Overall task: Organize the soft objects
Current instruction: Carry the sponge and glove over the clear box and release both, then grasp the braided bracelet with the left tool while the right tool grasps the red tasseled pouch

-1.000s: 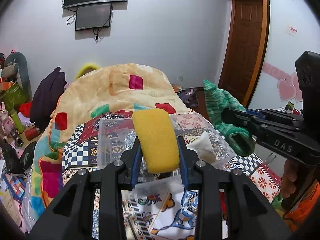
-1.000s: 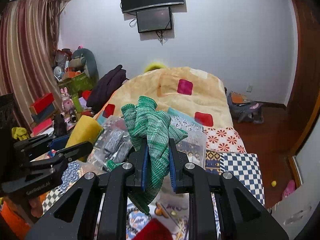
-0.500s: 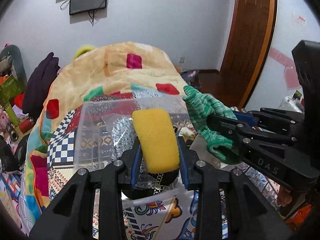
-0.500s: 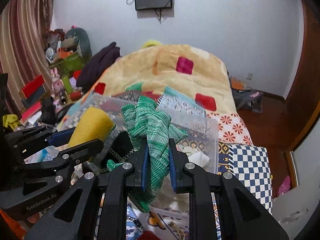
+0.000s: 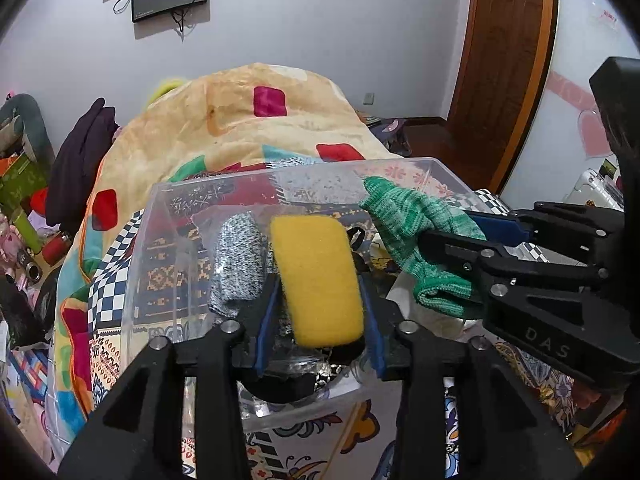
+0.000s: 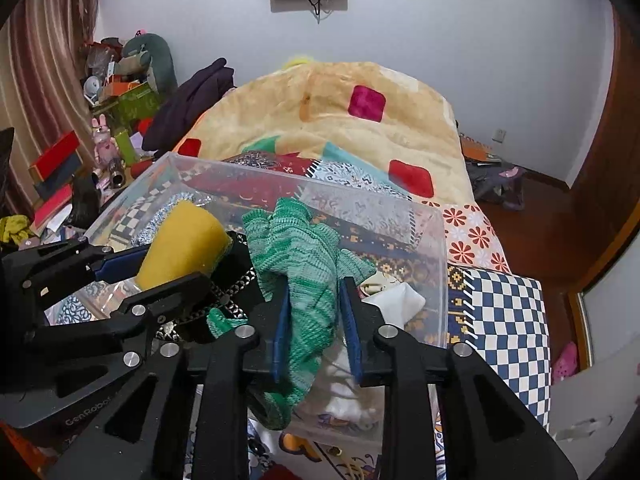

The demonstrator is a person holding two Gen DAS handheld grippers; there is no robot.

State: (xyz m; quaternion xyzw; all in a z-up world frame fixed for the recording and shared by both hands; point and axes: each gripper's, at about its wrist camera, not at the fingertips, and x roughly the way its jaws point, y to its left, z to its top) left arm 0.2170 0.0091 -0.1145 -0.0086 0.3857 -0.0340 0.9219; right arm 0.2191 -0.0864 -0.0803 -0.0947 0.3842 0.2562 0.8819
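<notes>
The left gripper (image 5: 318, 314) was clamped on a yellow sponge (image 5: 318, 280), its blue-padded jaws pressed against the sponge's two sides and the pad standing upright between them over the near end of a clear plastic bin (image 5: 136, 264). Just to the right of it, the right gripper (image 6: 316, 324) was closed on a green knitted cloth (image 6: 304, 268), which bunched above the jaws and hung limp below them, also over the bin's open top. Directly ahead of the left gripper's left finger, inside the bin, lay a grey speckled roll of fabric (image 5: 238, 260). Ahead of and below the right gripper's right finger, a white cloth (image 6: 394, 300) rested against the bin's wall. The bin sat on a patterned quilt (image 6: 504, 320), with an orange blanket (image 6: 340, 120) heaped beyond it.
</notes>
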